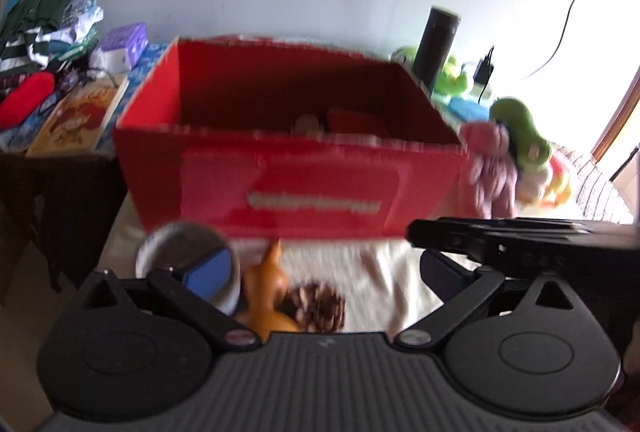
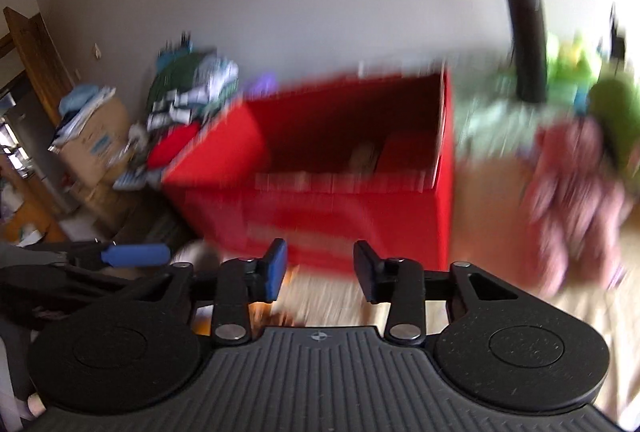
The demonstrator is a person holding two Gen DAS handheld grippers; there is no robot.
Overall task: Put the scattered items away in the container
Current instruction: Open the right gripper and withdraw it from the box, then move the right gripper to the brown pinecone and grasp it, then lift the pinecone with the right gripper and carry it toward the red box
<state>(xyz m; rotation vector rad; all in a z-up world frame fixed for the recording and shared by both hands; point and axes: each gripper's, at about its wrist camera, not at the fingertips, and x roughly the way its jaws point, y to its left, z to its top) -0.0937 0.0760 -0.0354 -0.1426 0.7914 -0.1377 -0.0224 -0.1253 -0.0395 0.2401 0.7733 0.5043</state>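
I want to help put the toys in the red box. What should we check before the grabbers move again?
1. Red box open on top: ok.
2. Room left inside the box: ok, only a couple of things at the bottom.
3. Left gripper open and empty: ok.
4. Right gripper open and empty: ok.
5. Toys within reach: ok; white cup, orange toy and pinecone lie right before the left gripper.
6. Clear view of the pink plush beside the box: not ok, blurred.

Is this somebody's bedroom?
Probably a bedroom or playroom: a pile of folded clothes, plush toys beside the red box, and a picture book.
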